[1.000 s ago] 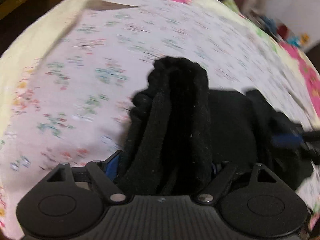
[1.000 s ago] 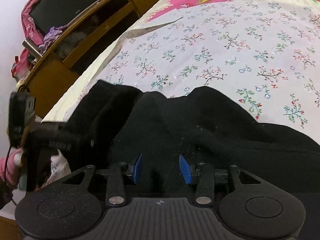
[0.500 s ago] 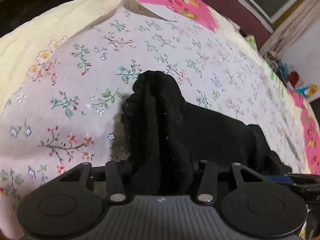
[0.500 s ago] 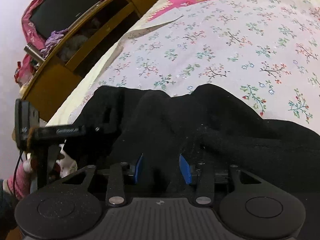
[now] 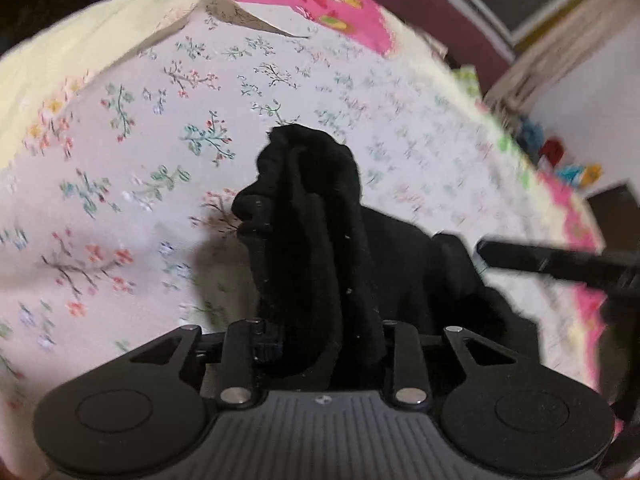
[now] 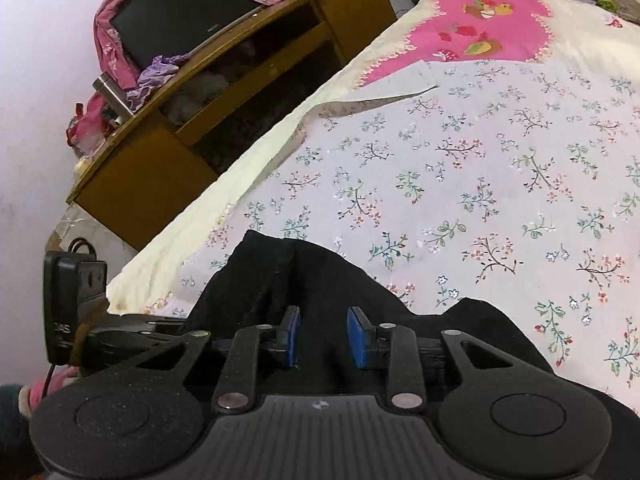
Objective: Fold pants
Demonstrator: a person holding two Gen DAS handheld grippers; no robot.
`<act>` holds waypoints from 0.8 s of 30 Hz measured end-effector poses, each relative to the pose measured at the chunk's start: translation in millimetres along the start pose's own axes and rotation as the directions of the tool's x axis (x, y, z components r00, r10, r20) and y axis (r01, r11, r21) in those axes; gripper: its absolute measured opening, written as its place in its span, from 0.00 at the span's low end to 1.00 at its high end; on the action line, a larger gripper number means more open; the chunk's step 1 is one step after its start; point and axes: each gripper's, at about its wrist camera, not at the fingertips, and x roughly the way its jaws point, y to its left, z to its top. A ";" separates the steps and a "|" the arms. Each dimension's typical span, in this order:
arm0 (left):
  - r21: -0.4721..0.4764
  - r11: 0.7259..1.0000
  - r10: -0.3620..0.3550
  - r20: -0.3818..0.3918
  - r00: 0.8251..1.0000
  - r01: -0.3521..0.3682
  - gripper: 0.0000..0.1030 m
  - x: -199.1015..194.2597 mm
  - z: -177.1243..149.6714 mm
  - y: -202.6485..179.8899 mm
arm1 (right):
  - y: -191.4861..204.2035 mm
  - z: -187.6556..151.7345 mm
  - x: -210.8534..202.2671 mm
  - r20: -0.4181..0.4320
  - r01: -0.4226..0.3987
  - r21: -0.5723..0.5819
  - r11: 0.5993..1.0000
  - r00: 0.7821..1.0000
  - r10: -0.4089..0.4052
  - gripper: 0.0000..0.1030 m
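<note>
Left gripper: jaws have just been closing and now clamp a thick bunch of the black pants; the fabric stands up out of the grip as a ridge. My read: one end of the garment is pinched and lifted.

Right gripper: blue pads have just been closing as well, with black cloth filling the gap between them. The pads look close to the fabric, but I cannot tell whether they actually press on it.

The pants lie on the floral bedsheet, at its near side, just under both grippers. The left gripper's body shows low at the left of the right wrist view.

Step in hand, as I judge it: grasping both corners of one end to carry it over for a fold. Next move calls for a firm hold on the right side, then lifting both together and laying the end across.

Room: beyond the pants the bedsheet is open towards the pink patch. To the pants' left the sheet edge drops off near the wooden shelf; I would keep the cloth away from there.
</note>
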 end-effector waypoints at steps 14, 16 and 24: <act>0.237 0.963 0.137 -0.040 0.990 -0.124 0.38 16.8 -2.9 -38.9 | -31.4 -54.2 -5.3 -0.047 0.067 0.145 0.987 0.997 -0.061 0.18; 0.308 0.942 0.158 -0.050 0.986 -0.135 0.40 20.9 -1.8 -46.4 | -31.5 -52.0 -4.3 -0.047 0.060 0.132 0.989 0.997 -0.054 0.18; 0.379 0.916 0.181 -0.095 0.979 -0.132 0.76 53.7 -0.6 -33.9 | -26.5 -56.3 7.5 -0.065 0.047 0.141 0.989 0.997 -0.038 0.19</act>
